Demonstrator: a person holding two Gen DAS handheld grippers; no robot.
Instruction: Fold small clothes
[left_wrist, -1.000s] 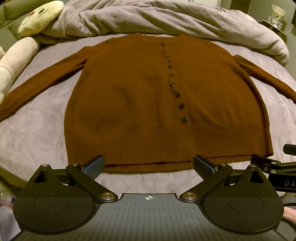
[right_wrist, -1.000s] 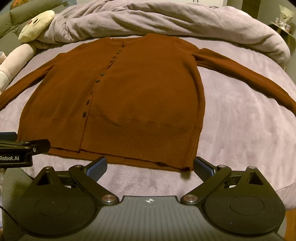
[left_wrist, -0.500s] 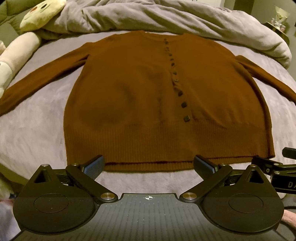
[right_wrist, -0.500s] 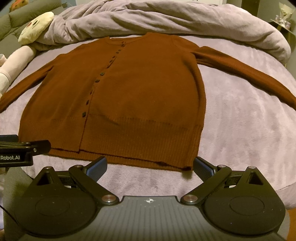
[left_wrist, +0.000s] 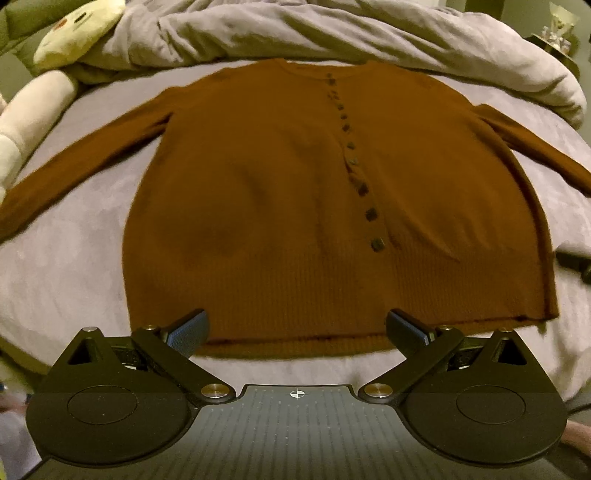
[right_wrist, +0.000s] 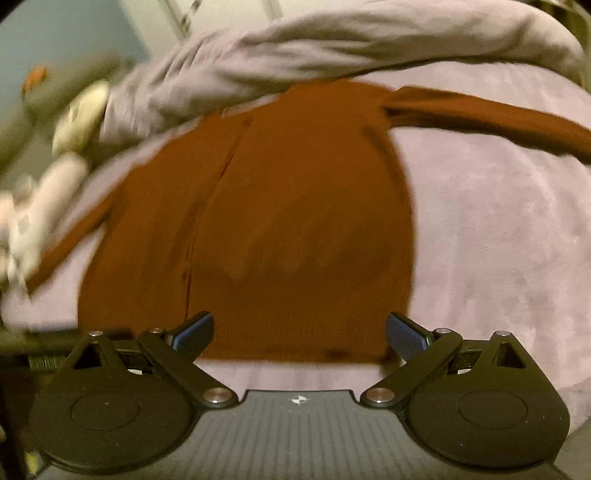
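A rust-brown buttoned cardigan (left_wrist: 295, 192) lies flat on the grey bed cover (left_wrist: 66, 258), front up, sleeves spread to both sides. It also shows, blurred, in the right wrist view (right_wrist: 295, 221). My left gripper (left_wrist: 297, 332) is open and empty, its fingers over the hem at the near edge. My right gripper (right_wrist: 299, 334) is open and empty, over the hem near the cardigan's right lower corner. Part of the right gripper (left_wrist: 574, 260) shows at the right edge of the left wrist view.
A crumpled grey duvet (left_wrist: 332, 33) lies across the back of the bed. A cream plush toy (left_wrist: 70, 33) and a pale bolster (left_wrist: 33, 118) lie at the back left. Bare grey cover (right_wrist: 498, 240) spreads right of the cardigan.
Both grippers have moved forward toward the hem. The right gripper has swung fast and tilted, blurring its view; it now sits farther over the right side of the cardigan.
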